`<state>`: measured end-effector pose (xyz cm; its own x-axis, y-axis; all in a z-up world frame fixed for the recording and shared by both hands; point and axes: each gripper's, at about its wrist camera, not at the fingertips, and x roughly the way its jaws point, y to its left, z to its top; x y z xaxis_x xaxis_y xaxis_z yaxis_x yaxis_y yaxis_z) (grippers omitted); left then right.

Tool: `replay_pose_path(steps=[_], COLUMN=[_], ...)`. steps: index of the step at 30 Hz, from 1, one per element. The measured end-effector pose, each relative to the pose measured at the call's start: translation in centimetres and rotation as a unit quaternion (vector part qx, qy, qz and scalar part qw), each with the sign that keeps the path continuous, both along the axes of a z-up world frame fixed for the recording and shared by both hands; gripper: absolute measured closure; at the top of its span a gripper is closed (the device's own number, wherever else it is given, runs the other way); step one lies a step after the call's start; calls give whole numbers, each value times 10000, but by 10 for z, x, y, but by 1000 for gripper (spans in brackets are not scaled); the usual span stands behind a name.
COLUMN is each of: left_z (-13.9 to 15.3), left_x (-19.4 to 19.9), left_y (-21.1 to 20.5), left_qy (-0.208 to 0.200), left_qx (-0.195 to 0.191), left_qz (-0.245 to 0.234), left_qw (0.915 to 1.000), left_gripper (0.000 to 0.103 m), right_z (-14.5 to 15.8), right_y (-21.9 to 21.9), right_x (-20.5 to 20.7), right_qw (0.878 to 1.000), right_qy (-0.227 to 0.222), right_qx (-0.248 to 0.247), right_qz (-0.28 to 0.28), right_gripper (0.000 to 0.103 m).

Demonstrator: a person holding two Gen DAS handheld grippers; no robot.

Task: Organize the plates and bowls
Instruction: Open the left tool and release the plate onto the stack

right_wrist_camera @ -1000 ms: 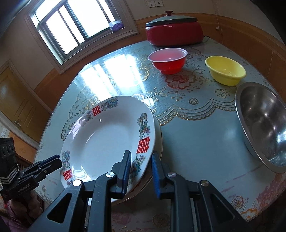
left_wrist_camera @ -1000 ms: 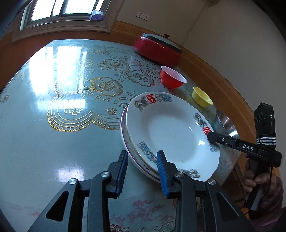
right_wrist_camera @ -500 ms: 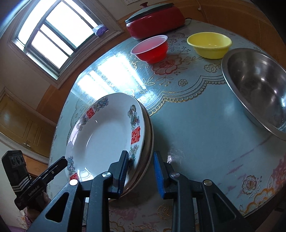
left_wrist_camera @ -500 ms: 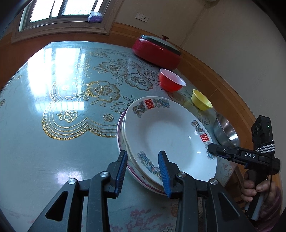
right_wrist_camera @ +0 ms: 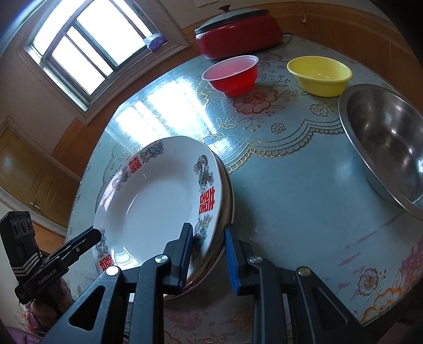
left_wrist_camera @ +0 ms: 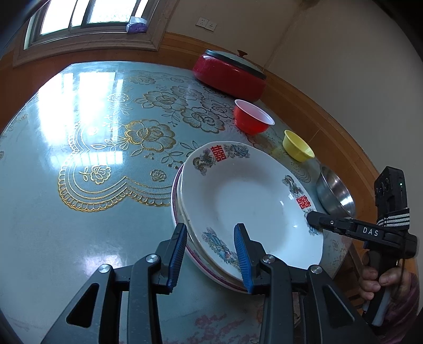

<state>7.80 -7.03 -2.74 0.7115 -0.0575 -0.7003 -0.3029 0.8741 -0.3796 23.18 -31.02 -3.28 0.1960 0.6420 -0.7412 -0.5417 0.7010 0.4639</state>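
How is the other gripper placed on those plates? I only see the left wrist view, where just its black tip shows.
Observer: In the right wrist view the right gripper is open. Its blue pads sit on either side of the plate stack at the rim, one over the top plate and one outside.
Visitor: And the steel bowl? I see only a sliver.
Observer: It is wide and deep, and nothing visible lies in it.
Visitor: Anything off to the left of the window?
Observer: A wooden door stands there, beyond the table's edge.
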Motion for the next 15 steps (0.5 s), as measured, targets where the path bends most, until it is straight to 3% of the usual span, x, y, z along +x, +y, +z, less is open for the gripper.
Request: replay_pose_path(steps=[15], left_z=[0], left_x=[-1], left_y=[0], left_qy=[16], left_qx=[77], left_qz=[15], left_qw=[10000], left_gripper=[66], right_z=[-1], right_y=[0], right_x=[0], right_qw=[10000], right_qy=[-37], right_qx=[17], right_qz=[-31], right_gripper=[79])
